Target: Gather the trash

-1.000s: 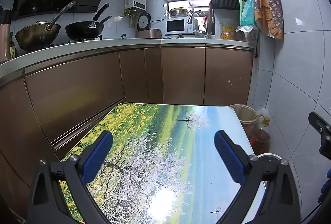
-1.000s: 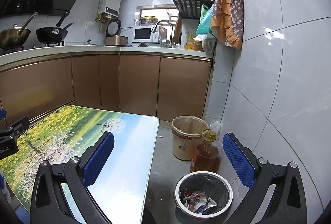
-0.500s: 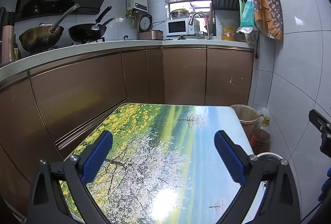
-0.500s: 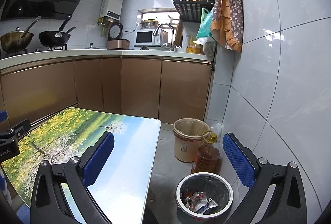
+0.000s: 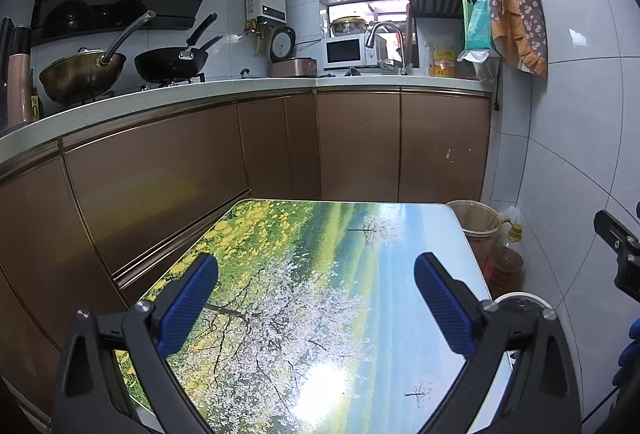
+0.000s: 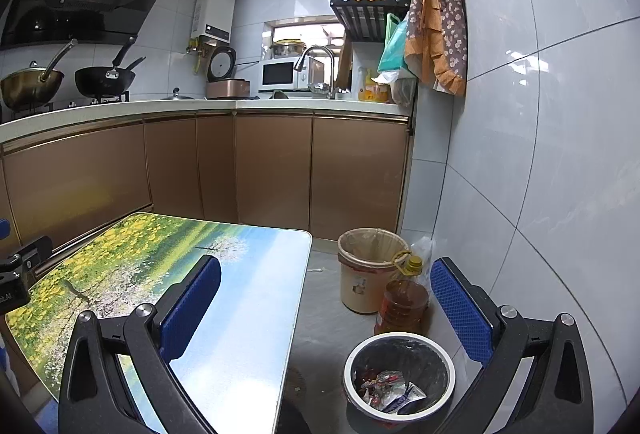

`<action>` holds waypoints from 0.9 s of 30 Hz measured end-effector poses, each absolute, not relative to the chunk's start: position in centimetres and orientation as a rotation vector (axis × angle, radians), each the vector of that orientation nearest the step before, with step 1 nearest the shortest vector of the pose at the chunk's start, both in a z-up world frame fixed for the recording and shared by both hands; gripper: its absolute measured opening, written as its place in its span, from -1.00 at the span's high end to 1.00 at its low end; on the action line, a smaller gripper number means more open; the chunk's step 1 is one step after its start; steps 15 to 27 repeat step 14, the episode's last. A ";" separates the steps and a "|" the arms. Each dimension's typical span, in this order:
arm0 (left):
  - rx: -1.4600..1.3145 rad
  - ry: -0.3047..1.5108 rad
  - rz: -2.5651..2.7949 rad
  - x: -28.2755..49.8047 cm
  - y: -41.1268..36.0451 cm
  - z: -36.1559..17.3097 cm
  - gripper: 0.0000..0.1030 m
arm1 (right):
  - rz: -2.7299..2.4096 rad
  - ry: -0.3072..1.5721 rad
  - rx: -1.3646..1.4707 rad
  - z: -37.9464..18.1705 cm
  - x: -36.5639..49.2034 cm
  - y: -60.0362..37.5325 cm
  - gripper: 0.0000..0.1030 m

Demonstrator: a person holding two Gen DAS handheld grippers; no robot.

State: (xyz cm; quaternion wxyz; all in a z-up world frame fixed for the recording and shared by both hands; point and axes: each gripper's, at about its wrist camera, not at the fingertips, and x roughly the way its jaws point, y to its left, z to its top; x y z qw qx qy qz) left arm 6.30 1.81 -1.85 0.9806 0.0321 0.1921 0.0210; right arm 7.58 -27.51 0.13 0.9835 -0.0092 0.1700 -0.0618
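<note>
**Both grippers held empty over the table and bins**

The left gripper (image 5: 316,298) is held wide apart, empty, above the landscape-printed table (image 5: 320,234). The right gripper (image 6: 326,300) is likewise spread with nothing gripped. Right of the table, a lined bucket (image 6: 366,274) and an oil bottle (image 6: 402,304) are seen, then the trash bin (image 6: 400,374) with wrappers (image 6: 388,392) inside.

Crumpled wrappers (image 6: 390,392) are lying at the bottom of a white-rimmed bin (image 6: 450,374). The bin is standing upright on the floor.
</note>
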 end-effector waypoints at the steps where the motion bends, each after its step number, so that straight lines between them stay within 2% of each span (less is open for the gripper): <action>1: 0.061 0.387 0.041 6.4 1.9 -1.8 -0.92 | -0.125 0.343 -0.019 0.1 7.7 -27.5 -0.99; 27: 0.051 0.375 -0.002 6.8 1.7 -2.0 -0.92 | -0.146 0.343 -0.030 0.3 7.9 -27.6 -0.99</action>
